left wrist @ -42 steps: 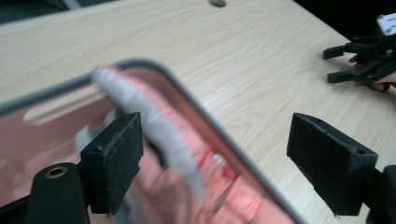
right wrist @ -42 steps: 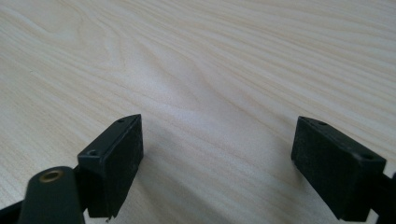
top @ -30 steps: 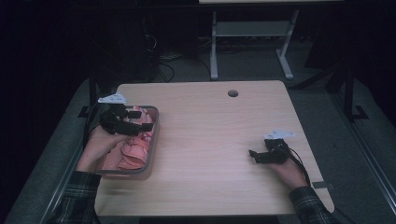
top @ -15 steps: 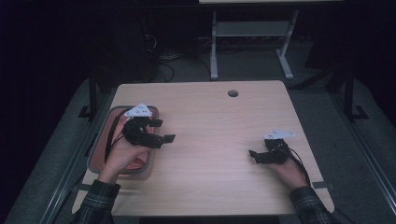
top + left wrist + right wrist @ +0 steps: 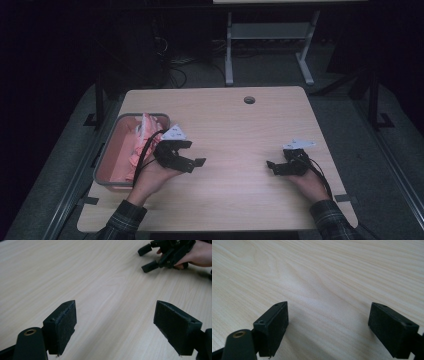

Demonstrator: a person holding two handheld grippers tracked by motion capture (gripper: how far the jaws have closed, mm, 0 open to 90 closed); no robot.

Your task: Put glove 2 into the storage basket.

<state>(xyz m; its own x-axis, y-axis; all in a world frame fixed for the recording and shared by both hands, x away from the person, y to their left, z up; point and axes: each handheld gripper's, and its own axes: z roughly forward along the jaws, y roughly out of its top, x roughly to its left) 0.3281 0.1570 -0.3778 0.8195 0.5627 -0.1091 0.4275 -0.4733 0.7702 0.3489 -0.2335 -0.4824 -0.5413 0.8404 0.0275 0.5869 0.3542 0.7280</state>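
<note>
- High view: a person sits at the 6 o'clock edge of a wooden desk, one gripper in each hand; the forearms enter from the bottom.
- Left gripper: it hovers just beside the 3 o'clock rim of a grey tray, its fingers apart and holding nothing, pointing toward 3 o'clock across bare wood.
- Pink cloth: the thing of the work in hand lies crumpled inside the tray, heaped against the wall nearest the left gripper, with one fold standing above the rim at about 1 o'clock. Judged from this, the tray serves as the bin for the cloth, set at the desk's 9 o'clock side within easy reach of the left hand.
- Right gripper: it rests low at the desk's 4 o'clock area, well apart from the tray, its fingers apart and empty, aimed toward 9 o'clock. Its placement suggests a parked, waiting pose that leaves the middle of the desk free.
- Left gripper view: both black fingers stand wide over bare wood grain; the other gripper and its hand show at 1 o'clock.
- Right gripper view: the fingers stand equally wide, with nothing but desk surface between them.
- Round cable hole: it sits near the 12 o'clock edge, clear of both grippers.
</note>
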